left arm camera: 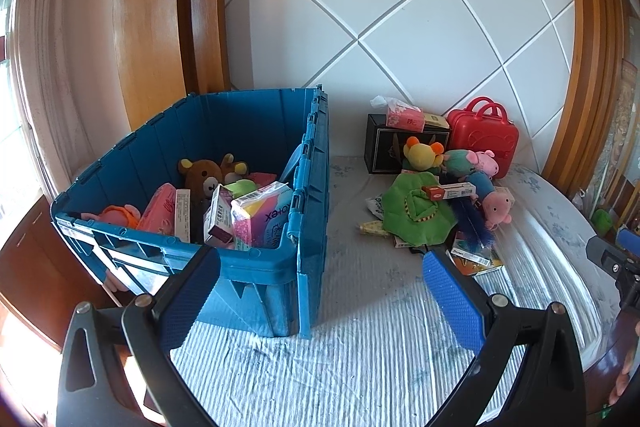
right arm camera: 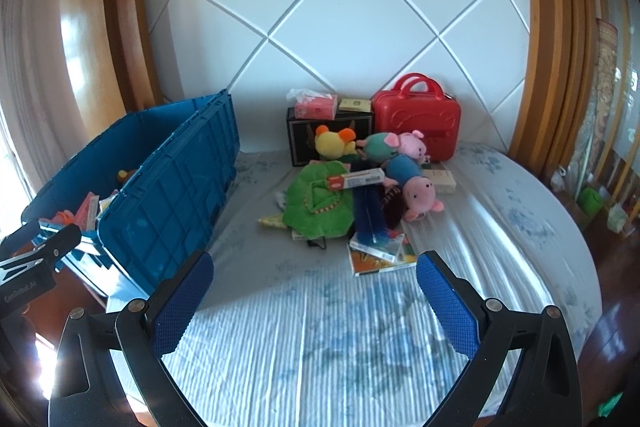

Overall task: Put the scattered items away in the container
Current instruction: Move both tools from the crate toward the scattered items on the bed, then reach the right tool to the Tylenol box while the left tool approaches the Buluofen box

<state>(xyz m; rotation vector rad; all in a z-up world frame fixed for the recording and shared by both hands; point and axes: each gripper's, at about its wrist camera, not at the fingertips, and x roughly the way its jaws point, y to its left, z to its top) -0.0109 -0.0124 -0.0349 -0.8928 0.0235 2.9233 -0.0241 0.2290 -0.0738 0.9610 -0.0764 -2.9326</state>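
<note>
Both claws released, holding nothing: left claw (left arm camera: 322,291) hovers by the bin (left arm camera: 256,263), right claw (right arm camera: 316,301) faces the pile (right arm camera: 360,187). The bin stands on the bed (right arm camera: 320,347), partly filled; the pile lies against the headboard, awaiting pickup.

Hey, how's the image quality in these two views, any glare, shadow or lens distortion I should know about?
Left wrist view: strong fisheye bends the wooden frame; sunlight whitens the curtain; the blue crate casts a shadow on the bedsheet. Right wrist view: same curving, glare on the wooden frame, lens flare at lower left, and the pile around the green plush is slightly soft.
</note>
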